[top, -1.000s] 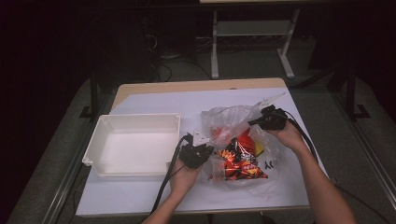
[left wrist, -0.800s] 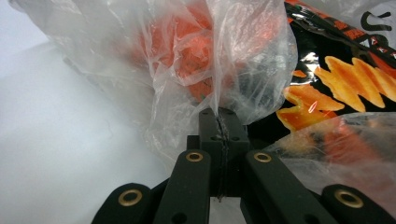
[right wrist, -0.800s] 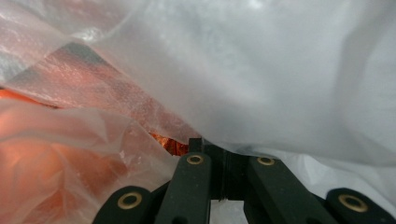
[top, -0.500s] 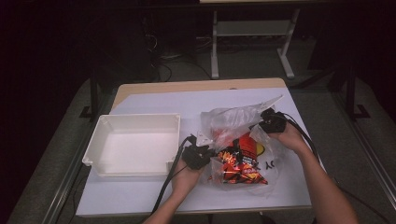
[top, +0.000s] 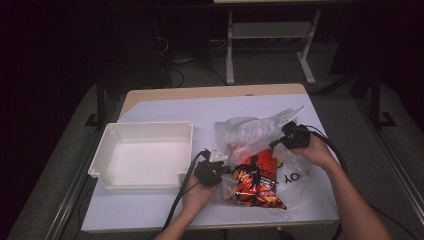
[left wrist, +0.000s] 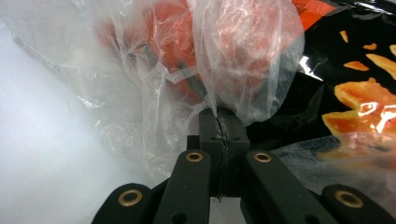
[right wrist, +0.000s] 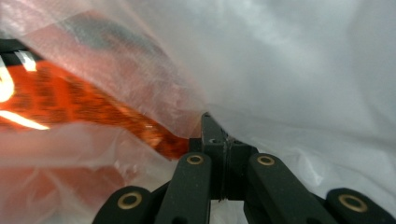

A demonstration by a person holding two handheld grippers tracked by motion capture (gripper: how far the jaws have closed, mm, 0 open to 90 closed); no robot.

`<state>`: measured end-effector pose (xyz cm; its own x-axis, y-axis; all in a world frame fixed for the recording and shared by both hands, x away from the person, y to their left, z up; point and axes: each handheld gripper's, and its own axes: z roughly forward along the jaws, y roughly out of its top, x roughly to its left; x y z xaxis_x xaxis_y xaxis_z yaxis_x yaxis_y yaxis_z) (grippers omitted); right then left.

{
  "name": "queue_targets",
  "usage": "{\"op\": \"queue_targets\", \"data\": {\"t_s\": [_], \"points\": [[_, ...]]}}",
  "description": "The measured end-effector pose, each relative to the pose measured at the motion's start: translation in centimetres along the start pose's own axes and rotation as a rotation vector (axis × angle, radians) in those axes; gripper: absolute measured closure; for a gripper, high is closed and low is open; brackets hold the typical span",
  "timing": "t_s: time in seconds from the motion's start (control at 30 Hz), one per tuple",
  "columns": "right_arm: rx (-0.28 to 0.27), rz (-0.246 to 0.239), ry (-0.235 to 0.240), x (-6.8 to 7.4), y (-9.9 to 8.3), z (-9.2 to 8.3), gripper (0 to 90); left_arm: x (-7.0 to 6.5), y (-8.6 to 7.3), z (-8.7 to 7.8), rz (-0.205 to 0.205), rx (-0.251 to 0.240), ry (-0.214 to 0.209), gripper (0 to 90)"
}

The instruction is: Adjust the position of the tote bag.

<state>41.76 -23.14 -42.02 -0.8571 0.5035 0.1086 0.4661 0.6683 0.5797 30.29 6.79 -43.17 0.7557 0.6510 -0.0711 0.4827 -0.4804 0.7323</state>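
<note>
Left gripper view: your left gripper (left wrist: 219, 135) has its fingers pinched tight on the clear plastic bag (left wrist: 154, 70); the right gripper (right wrist: 219, 140) likewise. The bag lies on the bench (top: 150, 210) beside the white tray (top: 145, 160), snack packet (top: 257, 182) half out. Judged: emptying; next, lift and shake. Both hands sit low, spread apart.

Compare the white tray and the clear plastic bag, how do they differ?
The white tray is rigid, opaque and empty; the clear plastic bag is crumpled, see-through and holds an orange-and-black snack packet. The tray sits untouched, while both tools pinch the bag. Both rest on the table.
</note>
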Motion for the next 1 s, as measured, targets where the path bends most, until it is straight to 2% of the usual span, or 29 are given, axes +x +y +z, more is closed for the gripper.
{"op": "queue_targets", "data": {"t_s": [0.1,0.2,0.47,0.63,0.83,0.87,1.0], "points": [[-0.013,0.028,-0.026,-0.4,-0.5,0.3,89.6,0.1,-0.1,0.0,0.0,0.003,0.009,90.0],[-0.017,0.045,-0.029,-0.6,-1.0,0.4,89.6,0.3,-0.3,0.2,0.007,0.014,0.013,90.0],[-0.014,0.047,-0.037,-0.8,-1.4,0.0,89.6,0.4,-0.4,0.1,0.009,0.023,0.022,90.0],[-0.014,0.049,-0.041,-0.6,-1.4,-0.1,89.5,0.6,-0.5,0.2,-0.01,0.015,0.019,90.0],[-0.044,0.055,-0.043,-0.2,-1.3,-0.7,87.5,0.6,-0.3,-0.4,-0.033,-0.013,-0.001,90.0],[-0.054,0.042,-0.047,-0.1,-1.3,-0.8,87.0,0.6,-0.3,-0.5,-0.027,-0.015,0.002,89.8],[-0.07,0.052,-0.046,0.2,-1.5,-1.3,83.5,0.5,-0.2,-1.0,-0.025,-0.021,-0.005,85.3]]}}
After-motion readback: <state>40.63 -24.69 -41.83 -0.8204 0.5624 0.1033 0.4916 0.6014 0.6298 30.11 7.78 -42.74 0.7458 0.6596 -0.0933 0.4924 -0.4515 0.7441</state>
